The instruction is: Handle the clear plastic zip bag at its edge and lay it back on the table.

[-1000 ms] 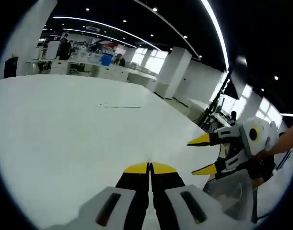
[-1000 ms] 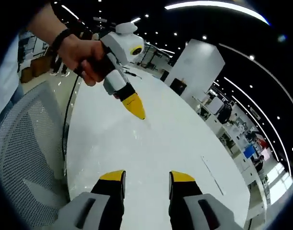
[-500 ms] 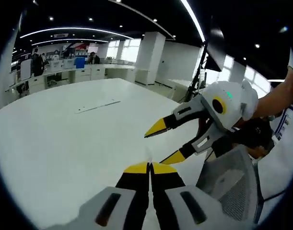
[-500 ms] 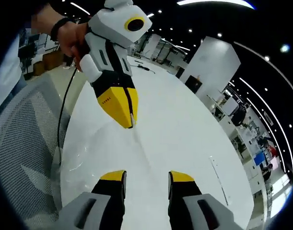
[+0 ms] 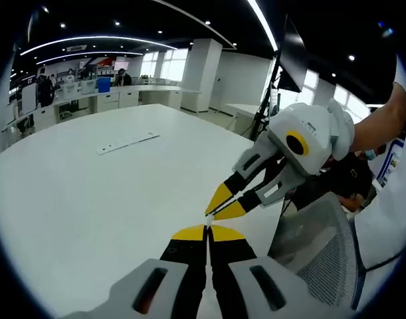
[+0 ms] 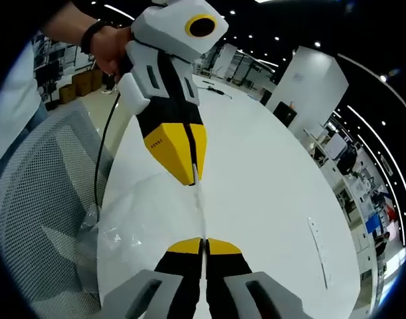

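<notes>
The clear plastic zip bag [image 6: 199,203] is stretched as a thin edge between both grippers above the white table [image 6: 256,193]. Its glossy body [image 6: 119,232] hangs to the left over the table edge. My right gripper [image 6: 204,240] is shut on the near end of that edge. My left gripper [image 6: 193,178], held by a hand, comes down from above and pinches the far end. In the left gripper view my left gripper [image 5: 207,230] is shut, and my right gripper [image 5: 212,210] meets it tip to tip over a sliver of the bag [image 5: 208,218].
A grey mesh chair [image 6: 36,199] stands against the table's edge, also the mesh chair [image 5: 322,259] at lower right. A long flat strip [image 5: 128,141] lies further out on the table [image 5: 90,193]. Desks and people stand far behind.
My right gripper has gone from open to shut, closing on the bag's edge. The two grippers have drawn together until their tips nearly touch.
</notes>
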A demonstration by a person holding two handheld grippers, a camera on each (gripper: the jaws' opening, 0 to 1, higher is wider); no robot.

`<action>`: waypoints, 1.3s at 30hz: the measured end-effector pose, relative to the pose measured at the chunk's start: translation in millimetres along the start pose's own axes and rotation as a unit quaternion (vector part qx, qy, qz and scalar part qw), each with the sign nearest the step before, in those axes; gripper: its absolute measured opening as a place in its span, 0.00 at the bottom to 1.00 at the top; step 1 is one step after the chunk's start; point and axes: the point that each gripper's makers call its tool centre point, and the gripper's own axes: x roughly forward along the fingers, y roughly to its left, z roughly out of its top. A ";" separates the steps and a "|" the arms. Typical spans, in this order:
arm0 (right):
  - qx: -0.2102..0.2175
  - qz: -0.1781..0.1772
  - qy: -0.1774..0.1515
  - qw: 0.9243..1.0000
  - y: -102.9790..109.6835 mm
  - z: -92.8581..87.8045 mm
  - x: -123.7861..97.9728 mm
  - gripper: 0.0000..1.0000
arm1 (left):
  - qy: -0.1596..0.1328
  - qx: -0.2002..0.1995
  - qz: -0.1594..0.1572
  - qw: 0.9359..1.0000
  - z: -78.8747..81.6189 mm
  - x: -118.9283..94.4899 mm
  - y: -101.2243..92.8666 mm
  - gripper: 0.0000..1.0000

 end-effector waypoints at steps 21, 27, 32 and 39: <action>-0.093 -0.152 0.036 0.983 -140.9 32.0 -27.7 0.00 | -0.050 -0.012 0.100 0.994 28.6 -8.5 45.1 0.09; -0.138 -0.183 0.046 0.972 -162.6 53.0 -42.1 0.00 | -0.062 -0.013 0.118 0.991 33.7 -12.0 47.9 0.10; -0.208 -0.142 0.074 0.965 -119.5 44.6 -24.2 0.00 | -0.074 -0.012 0.138 0.988 37.6 -17.4 54.0 0.10; -0.207 -0.078 0.078 0.972 -51.6 28.0 5.9 0.00 | -0.045 0.113 0.182 0.976 38.3 -26.2 44.7 0.15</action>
